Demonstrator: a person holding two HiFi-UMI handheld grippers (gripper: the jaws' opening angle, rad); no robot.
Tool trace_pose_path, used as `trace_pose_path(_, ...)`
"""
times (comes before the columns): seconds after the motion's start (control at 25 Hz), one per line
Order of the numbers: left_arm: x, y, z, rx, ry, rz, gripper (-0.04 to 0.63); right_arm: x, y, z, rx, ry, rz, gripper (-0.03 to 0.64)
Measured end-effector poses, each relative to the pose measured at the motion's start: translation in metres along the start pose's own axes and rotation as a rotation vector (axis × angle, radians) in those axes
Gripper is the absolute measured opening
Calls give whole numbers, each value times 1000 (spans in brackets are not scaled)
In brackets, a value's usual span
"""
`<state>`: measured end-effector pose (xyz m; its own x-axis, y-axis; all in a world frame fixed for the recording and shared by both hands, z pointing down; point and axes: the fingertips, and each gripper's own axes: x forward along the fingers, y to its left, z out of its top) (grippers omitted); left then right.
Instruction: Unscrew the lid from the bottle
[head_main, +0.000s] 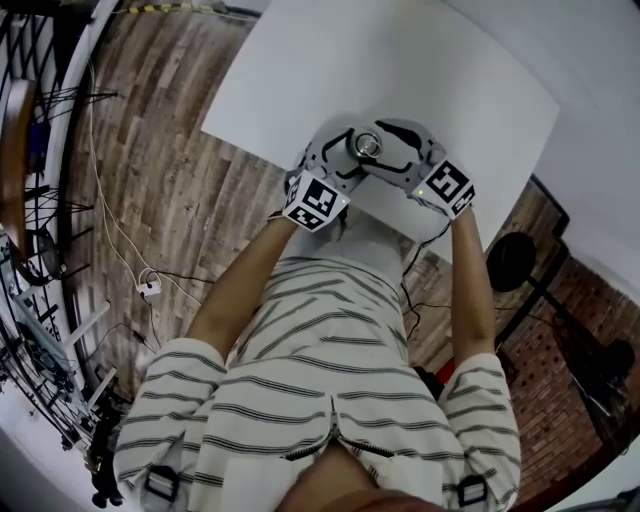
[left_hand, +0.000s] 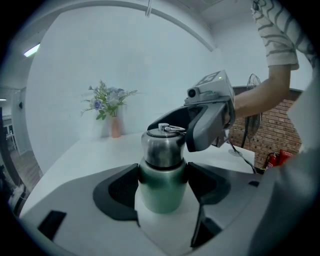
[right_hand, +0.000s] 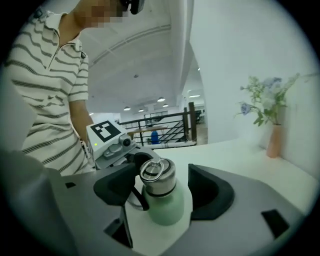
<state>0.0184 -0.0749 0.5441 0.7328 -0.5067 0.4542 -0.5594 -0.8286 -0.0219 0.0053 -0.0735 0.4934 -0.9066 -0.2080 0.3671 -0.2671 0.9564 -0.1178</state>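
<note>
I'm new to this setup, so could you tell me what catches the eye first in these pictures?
A green bottle with a steel lid stands on the white table. The left gripper is clamped on its body, while the right gripper stands open around the lid. A vase of flowers stands farther back on the table.

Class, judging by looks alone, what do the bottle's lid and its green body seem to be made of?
Lid: probably brushed steel; it is grey with soft reflections. Bottle body: likely metal under a matte mint-green coating; even colour, dull sheen, though plastic is possible.
</note>
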Motion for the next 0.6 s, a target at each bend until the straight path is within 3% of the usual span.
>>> trace_pose_path(0.12,0,0,0,0,-1,-4,308,-3,2,0,29,-75,-146,330)
trace_pose_path(0.4,0,1,0,-2,-3,1,309,-6,1,4,111,-140,-512,316)
trace_pose_path(0.6,-2,2,-1,-3,-8,5,309,-1,-2,7,195,-140,-668,307)
